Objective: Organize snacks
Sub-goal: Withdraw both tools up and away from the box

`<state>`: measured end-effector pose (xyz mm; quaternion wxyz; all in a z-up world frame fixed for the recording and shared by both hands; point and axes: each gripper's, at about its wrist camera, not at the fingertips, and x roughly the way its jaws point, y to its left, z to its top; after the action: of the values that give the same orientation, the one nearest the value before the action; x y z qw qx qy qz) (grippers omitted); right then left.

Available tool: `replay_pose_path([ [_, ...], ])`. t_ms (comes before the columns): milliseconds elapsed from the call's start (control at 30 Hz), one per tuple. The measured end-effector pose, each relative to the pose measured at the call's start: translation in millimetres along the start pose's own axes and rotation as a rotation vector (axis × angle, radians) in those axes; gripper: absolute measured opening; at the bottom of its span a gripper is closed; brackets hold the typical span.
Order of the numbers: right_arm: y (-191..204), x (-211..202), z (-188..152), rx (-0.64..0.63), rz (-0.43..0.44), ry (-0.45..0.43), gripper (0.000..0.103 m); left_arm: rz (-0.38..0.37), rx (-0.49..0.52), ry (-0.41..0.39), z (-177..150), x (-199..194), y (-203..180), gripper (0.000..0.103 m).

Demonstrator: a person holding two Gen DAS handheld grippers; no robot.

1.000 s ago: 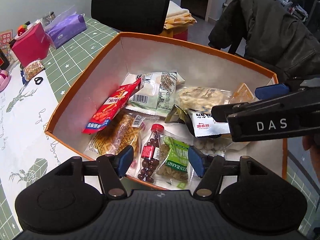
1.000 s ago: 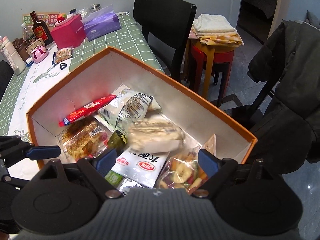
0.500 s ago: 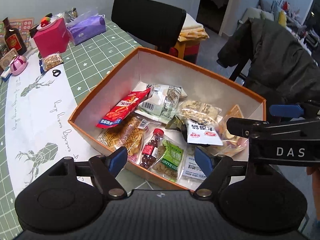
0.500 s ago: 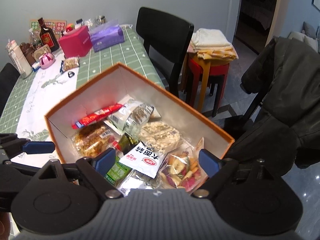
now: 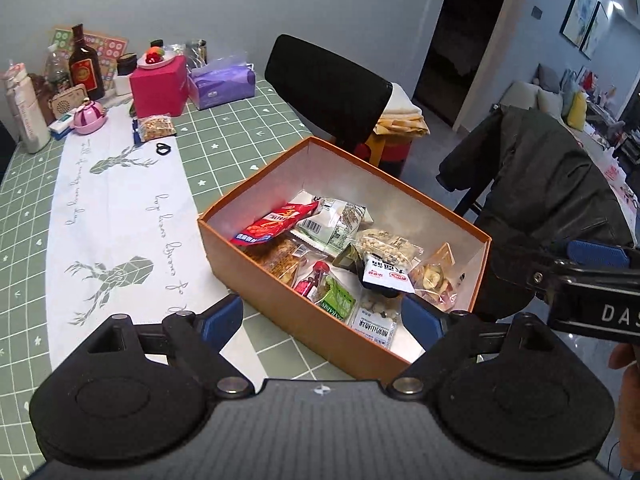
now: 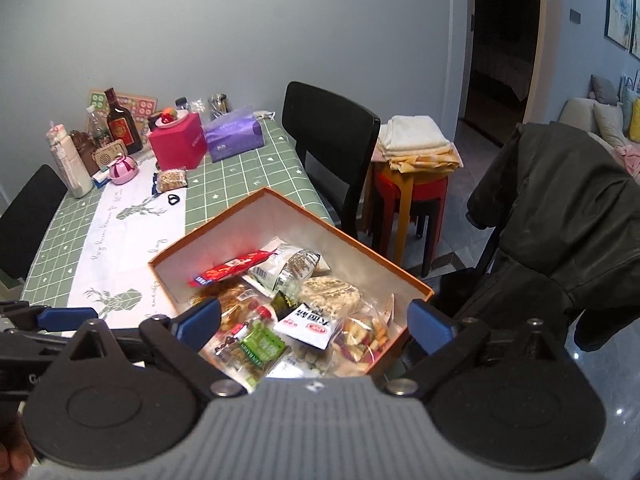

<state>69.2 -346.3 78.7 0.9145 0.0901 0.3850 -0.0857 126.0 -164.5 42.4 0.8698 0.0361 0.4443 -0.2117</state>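
An orange box (image 5: 280, 304) (image 6: 192, 240) with a white inside stands at the table's near corner and holds several snack packets. Among them are a red packet (image 5: 274, 224) (image 6: 234, 269), a green raisin packet (image 5: 336, 302) (image 6: 260, 344), a white packet with red print (image 5: 386, 278) (image 6: 310, 326) and a clear bag of dried fruit (image 5: 434, 276) (image 6: 368, 336). My left gripper (image 5: 322, 318) hangs above the box's near wall, jaws still opening, nothing between them. My right gripper (image 6: 316, 322) hovers over the box's near end, jaws also opening and empty.
Far down the green checked tablecloth (image 5: 224, 136) lie a clear nut packet (image 5: 157, 127), a black ring (image 5: 163, 149), a pink box (image 5: 159, 85), purple tissues (image 5: 222, 86) and bottles. A black chair (image 5: 328, 88), a red stool (image 6: 412, 196) with folded cloths, and a dark jacket (image 6: 560, 216) stand beside the table.
Both grippers have risen and drawn back from the box, so it looks smaller and more table shows. The jaws of both stand wider apart. The packets lie still.
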Motion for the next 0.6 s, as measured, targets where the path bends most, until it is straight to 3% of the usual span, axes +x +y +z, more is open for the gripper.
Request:
replay_pose_path([
  [300, 9, -17, -33, 0.025, -0.02, 0.029, 0.099, 0.046, -0.002, 0.018, -11, -6, -6, 0.103],
  [600, 4, -19, -41, 0.039, -0.022, 0.044, 0.099, 0.081, 0.039, 0.023, -21, -13, -13, 0.103],
])
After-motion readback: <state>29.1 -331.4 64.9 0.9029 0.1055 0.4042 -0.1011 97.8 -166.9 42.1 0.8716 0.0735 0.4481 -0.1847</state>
